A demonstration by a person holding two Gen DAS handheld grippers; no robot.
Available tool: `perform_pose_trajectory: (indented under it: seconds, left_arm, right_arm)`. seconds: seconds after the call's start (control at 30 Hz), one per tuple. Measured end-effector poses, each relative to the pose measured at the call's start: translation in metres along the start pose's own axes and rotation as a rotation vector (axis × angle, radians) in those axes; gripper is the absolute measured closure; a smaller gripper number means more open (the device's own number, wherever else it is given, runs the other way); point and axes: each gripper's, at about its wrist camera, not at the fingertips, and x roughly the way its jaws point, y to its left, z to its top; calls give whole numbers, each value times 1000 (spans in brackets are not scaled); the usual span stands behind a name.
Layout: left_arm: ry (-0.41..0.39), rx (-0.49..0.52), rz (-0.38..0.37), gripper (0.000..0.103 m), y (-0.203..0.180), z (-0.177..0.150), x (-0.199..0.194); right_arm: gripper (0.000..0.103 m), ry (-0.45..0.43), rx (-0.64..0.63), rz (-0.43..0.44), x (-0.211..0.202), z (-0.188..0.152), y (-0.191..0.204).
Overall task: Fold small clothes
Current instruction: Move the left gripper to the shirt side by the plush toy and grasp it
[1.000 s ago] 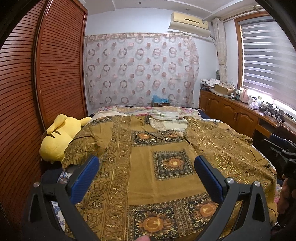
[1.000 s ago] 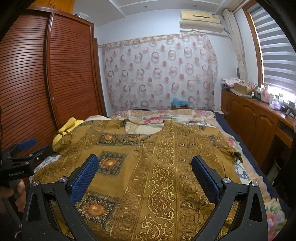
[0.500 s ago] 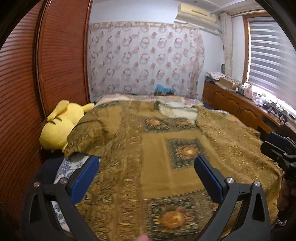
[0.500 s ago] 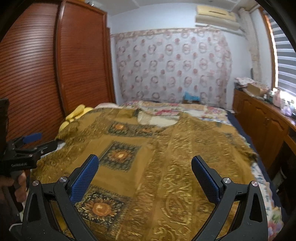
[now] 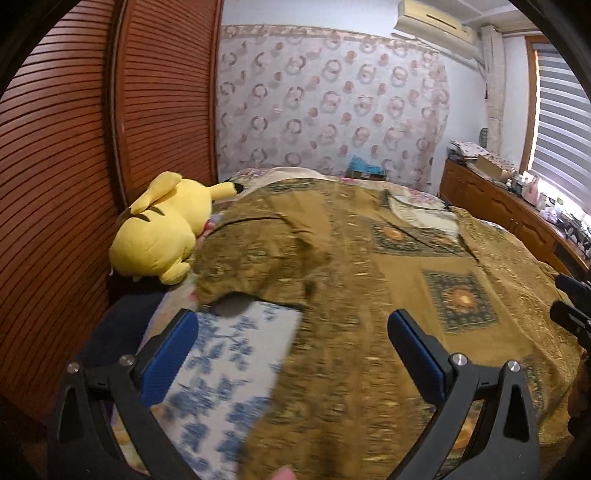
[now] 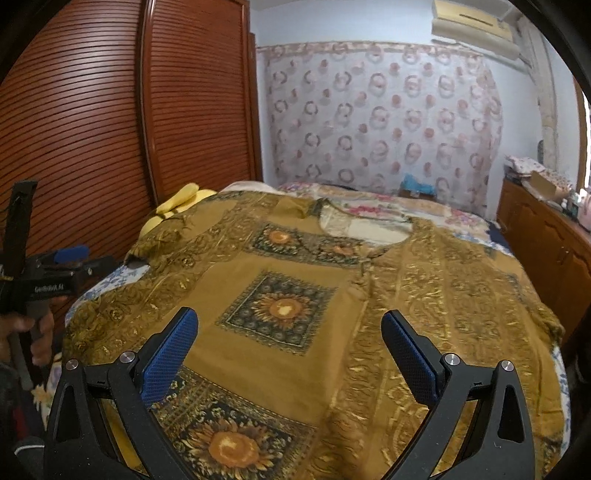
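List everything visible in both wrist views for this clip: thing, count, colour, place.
garment: 1, mustard with sunflower squares, spread flat on bed
bed sheet: 1, white with blue flowers, under garment
plush toy: 1, yellow, left bed edge by wardrobe
wardrobe: 1, red-brown louvred, left
curtain: 1, white with rings, far wall
air conditioner: 1, cream, above curtain
cabinet: 1, brown wood, right
left gripper: jaws open, over garment's left edge
right gripper: jaws open, over garment

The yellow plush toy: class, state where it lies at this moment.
In the left wrist view the yellow plush toy lies at the bed's left edge, between the slatted wooden wardrobe and the golden shirt's sleeve.
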Motion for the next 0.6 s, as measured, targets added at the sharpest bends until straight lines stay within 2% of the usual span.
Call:
perform_pose_trajectory:
  seconds: [0.3, 0.4, 0.6]
  left_arm:
    - [101, -76, -21, 2, 60, 7, 35]
    - [130, -109, -42, 6, 74, 10, 44]
    - [215, -154, -111, 22, 87, 13, 69]
  right_arm:
    - [3, 56, -32, 43, 24, -3, 15]
    - [3, 62, -47, 44, 28, -3, 18]
    - [3, 78, -62, 44, 37, 1, 16]
